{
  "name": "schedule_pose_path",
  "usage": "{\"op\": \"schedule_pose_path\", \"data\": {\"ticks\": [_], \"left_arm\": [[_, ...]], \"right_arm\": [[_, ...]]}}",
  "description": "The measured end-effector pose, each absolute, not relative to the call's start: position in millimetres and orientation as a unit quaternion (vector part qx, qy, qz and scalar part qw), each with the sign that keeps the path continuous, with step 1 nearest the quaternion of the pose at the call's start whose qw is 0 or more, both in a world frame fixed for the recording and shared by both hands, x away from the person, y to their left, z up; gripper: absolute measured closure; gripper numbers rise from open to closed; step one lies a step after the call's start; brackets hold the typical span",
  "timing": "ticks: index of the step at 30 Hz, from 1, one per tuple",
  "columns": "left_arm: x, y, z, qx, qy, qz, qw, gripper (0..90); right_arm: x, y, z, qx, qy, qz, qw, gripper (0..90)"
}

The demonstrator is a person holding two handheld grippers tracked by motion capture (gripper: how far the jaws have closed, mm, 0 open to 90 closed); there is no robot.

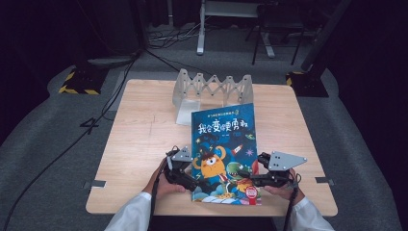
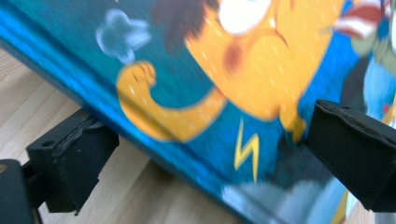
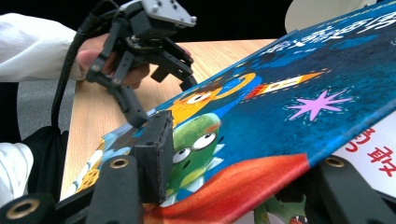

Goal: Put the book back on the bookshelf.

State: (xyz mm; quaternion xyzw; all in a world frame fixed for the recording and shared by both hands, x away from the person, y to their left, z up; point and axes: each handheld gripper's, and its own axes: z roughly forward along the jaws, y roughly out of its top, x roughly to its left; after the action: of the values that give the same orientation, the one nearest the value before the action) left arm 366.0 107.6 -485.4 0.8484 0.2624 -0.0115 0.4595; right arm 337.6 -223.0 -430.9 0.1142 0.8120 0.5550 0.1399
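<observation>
The left gripper (image 1: 196,182) stood released, its jaws spread wide on either side of the book's (image 1: 224,149) near-left corner: one pad under the blue edge toward the table, the other over the cover, neither pressing on it as far as the left gripper view showed. The right gripper (image 1: 244,177) was clenched on the book's front cover near its lower right corner, one black pad lying on the green cartoon creature and the other jaw beneath the lifted cover, with a white printed page showing under it. From the right gripper's camera, the left gripper (image 3: 180,74) sat across the cover, held by a hand in a white sleeve. The book lay between the two grippers, running away from them toward a grey folding rack (image 1: 211,89) beyond its far edge, all on the light wooden table (image 1: 139,139).
</observation>
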Motion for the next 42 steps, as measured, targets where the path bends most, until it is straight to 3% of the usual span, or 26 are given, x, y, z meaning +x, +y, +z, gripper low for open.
{"op": "schedule_pose_path", "data": {"ticks": [5, 10, 15, 19, 24, 32, 37, 42], "left_arm": [[379.1, 107.3, -487.5, 0.826, 0.273, -0.052, 0.491, 0.0], [380.1, 108.2, -482.8, 0.826, 0.273, -0.049, 0.491, 1.0], [375.6, 112.9, -474.6, 0.814, 0.277, -0.022, 0.510, 8.8], [368.3, 123.6, -459.0, 0.799, 0.263, 0.019, 0.540, 22.5], [359.4, 126.8, -449.4, 0.799, 0.252, 0.042, 0.545, 24.4], [344.8, 127.6, -435.2, 0.790, 0.216, 0.066, 0.570, 39.7], [332.1, 115.3, -421.7, 0.791, 0.184, 0.091, 0.576, 39.3], [323.8, 106.1, -420.2, 0.797, 0.161, 0.124, 0.568, 51.1]], "right_arm": [[336.3, -220.4, -432.0, 0.108, 0.810, 0.559, 0.143, 48.6], [335.4, -219.9, -432.2, 0.103, 0.810, 0.559, 0.145, 48.8], [336.7, -220.8, -432.5, 0.095, 0.807, 0.566, 0.135, 52.5], [339.4, -224.2, -432.1, 0.101, 0.807, 0.566, 0.133, 52.2], [340.0, -225.4, -433.2, 0.109, 0.807, 0.564, 0.141, 52.3], [338.1, -232.1, -437.8, 0.121, 0.815, 0.545, 0.155, 54.8], [341.3, -234.2, -440.9, 0.135, 0.817, 0.540, 0.151, 53.2], [343.9, -236.3, -445.9, 0.155, 0.817, 0.532, 0.156, 50.9]]}}
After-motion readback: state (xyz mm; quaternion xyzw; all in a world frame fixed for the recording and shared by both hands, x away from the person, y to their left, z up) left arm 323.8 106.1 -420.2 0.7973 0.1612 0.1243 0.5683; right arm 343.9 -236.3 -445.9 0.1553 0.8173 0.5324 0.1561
